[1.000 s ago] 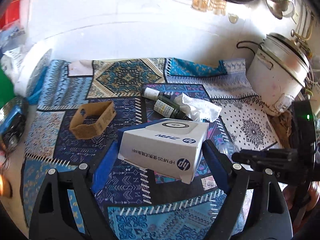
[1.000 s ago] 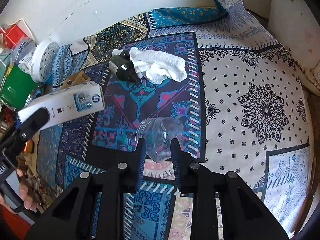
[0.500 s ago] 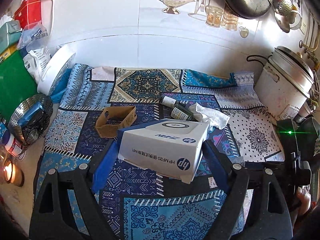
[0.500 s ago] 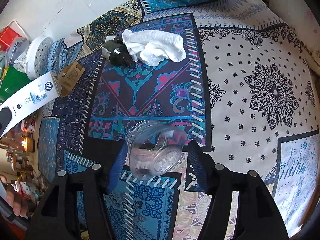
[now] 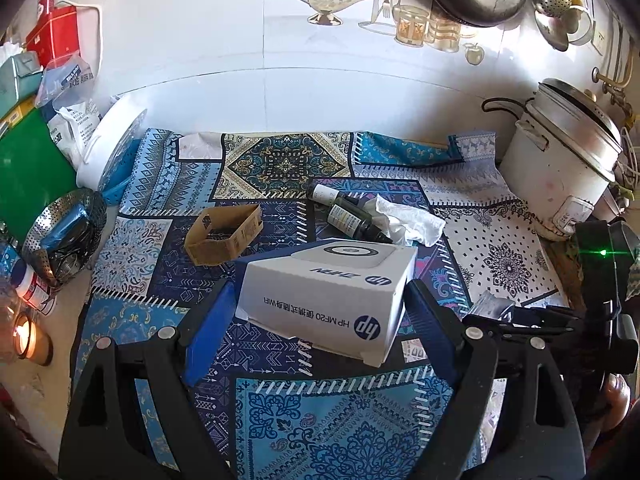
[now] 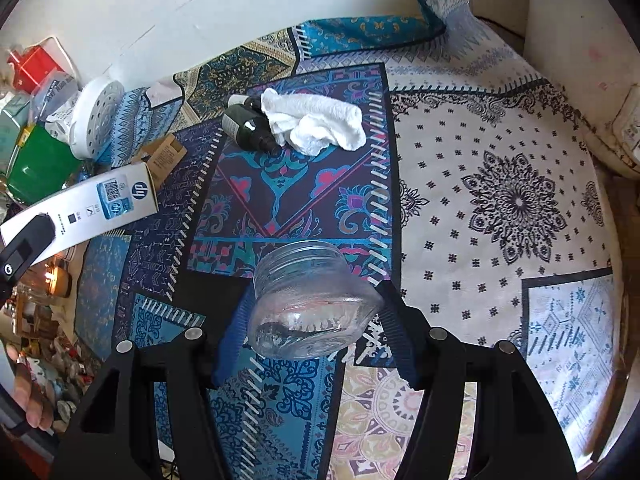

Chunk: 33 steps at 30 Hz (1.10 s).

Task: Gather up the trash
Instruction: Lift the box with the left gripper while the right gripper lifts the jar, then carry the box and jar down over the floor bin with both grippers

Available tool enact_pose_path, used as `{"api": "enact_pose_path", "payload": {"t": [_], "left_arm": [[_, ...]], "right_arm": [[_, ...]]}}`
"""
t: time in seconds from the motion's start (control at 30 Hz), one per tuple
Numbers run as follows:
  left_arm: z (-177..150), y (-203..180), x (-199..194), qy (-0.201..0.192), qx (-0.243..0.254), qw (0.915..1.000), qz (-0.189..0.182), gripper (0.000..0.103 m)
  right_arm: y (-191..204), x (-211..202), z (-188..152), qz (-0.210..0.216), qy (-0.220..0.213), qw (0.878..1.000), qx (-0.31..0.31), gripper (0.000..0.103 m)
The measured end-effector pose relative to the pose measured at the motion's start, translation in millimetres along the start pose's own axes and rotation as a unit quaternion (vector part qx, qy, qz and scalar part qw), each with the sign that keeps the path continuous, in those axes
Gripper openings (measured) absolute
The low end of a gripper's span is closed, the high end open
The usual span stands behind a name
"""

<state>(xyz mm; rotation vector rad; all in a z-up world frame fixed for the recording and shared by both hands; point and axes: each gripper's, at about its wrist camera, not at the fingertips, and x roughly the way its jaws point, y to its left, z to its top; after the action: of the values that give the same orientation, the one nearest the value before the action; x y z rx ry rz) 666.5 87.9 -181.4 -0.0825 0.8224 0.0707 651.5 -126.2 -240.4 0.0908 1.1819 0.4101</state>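
In the left wrist view, the left gripper point(image 5: 320, 320) is grasping a white printer box point(image 5: 332, 292) between its two blue pads, which are pressing on the two sides of the box, and the box is hanging above the patterned cloth point(image 5: 280, 168). Beyond the jaws, a brown cardboard sleeve point(image 5: 224, 234) is lying a little to the left, and two dark bottles point(image 5: 348, 216) are lying straight ahead, touching a crumpled white tissue point(image 5: 408, 220). Far to the right of the jaws a white rice cooker point(image 5: 560, 160) is standing at the edge of the cloth, and far to the left a metal steamer basket point(image 5: 64, 236) and a lit candle point(image 5: 24, 332) are sitting. In the right wrist view, the right gripper point(image 6: 312, 320) is holding a clear plastic jar point(image 6: 308, 300) between its pads, with the jar's open mouth pointing away from the camera; the pads are touching its sides. The same bottles point(image 6: 248, 124) and tissue point(image 6: 316, 120) are lying ahead of these jaws, well apart from them, and the printer box point(image 6: 92, 204) is showing far to the left.
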Motion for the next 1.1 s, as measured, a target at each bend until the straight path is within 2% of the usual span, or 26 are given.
{"api": "enact_pose_path", "payload": {"t": [0.27, 0.47, 0.83, 1.1], "left_arm": [[-26, -32, -52, -0.024, -0.021, 0.9991, 0.029, 0.085], [-57, -42, -97, -0.031, -0.046, 0.9976, 0.042, 0.085], [-116, -29, -152, -0.028, -0.053, 0.9976, 0.035, 0.085], [-179, -9, -191, -0.014, -0.022, 0.9994, 0.023, 0.085]], "right_arm": [[-5, -68, -15, 0.016, -0.054, 0.998, -0.038, 0.059], [5, -103, -43, 0.027, -0.076, 0.995, -0.066, 0.059], [29, -138, -118, 0.035, -0.095, 0.993, -0.059, 0.059], [56, -143, -184, 0.009, -0.102, 0.994, -0.038, 0.059]]}}
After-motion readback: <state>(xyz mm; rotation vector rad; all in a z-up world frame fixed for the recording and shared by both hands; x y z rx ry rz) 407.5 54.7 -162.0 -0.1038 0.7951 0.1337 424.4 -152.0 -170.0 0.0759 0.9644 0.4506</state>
